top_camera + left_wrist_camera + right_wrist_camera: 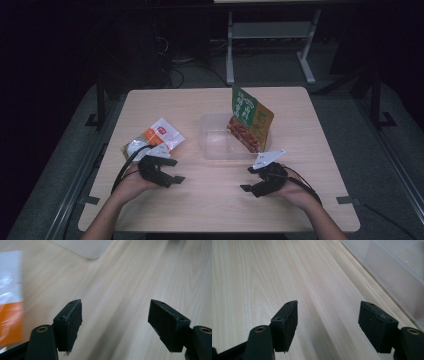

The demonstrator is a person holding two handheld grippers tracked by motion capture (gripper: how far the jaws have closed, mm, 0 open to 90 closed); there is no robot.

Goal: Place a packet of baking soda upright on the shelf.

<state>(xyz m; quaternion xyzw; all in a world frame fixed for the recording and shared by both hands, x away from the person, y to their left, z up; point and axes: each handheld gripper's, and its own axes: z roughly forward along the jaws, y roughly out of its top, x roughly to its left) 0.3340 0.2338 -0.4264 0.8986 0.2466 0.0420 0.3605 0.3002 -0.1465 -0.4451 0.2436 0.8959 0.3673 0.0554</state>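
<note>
Left gripper (172,172): it was open, with nothing between the jaws, just beside the white and orange packet (161,135).
Right gripper (250,182): it was open too and held nothing, near the clear box (212,145).
Green bag (250,120): it leaned in the clear box.
Packet: it lay flat on the tabletop (215,200), left of the box.
Good way: slide 1 jaw low under the packet's edge, squeeze softly, then lift it to the box.
</note>
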